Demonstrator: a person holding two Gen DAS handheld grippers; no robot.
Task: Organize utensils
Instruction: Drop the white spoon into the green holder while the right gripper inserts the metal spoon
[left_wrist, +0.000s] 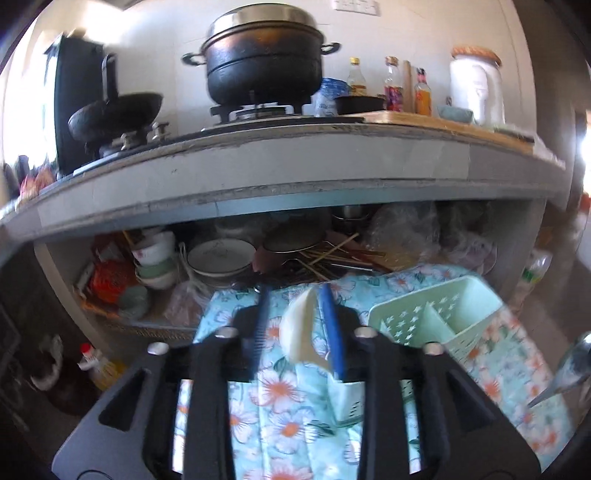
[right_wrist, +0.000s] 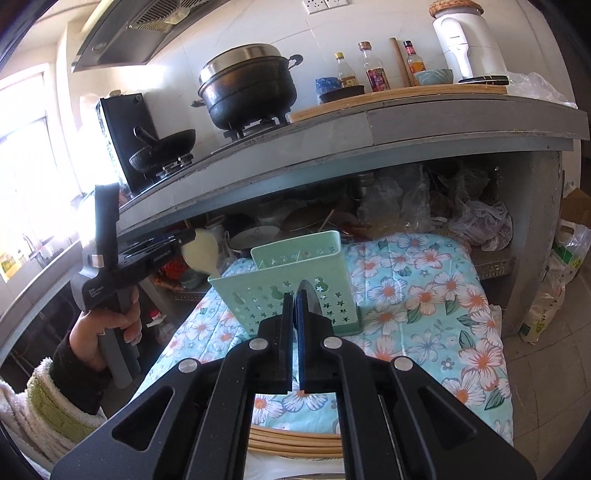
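Utensils are being sorted into a mint-green perforated cutlery holder (right_wrist: 291, 280) that stands upright on a floral cloth (right_wrist: 417, 295), toward the far left edge of the cloth-covered surface and just in front of the open shelf under the stove counter (right_wrist: 443, 122).

A cream rice paddle (left_wrist: 301, 328) is seen between the fingers of the left gripper (left_wrist: 295, 325), its flat head turned up and resting against the right-hand blue pad (left_wrist: 332, 328). The jaws stand partly spread, with a clear gap to the left pad, so the paddle appears no longer pinched. In the right wrist view the paddle head (right_wrist: 201, 254) is seen at the holder's left rim, its handle apparently already down in the left compartment, though the lower end is hidden.

The right gripper (right_wrist: 295, 306) is pressed together on a thin dark metal utensil, probably a spoon; its shiny bowl (left_wrist: 572, 365) shows at the right edge of the left wrist view. It is held near the front wall of the holder.

The step in hand is judged to be the release of the paddle into the holder. Next, the left gripper would have to be drawn clear without dragging the paddle out or tipping the light holder. The spoon would then need to be raised above the rim and lowered into a free compartment.

Some bamboo chopsticks (right_wrist: 295, 441) lie at the near edge, not yet sorted.
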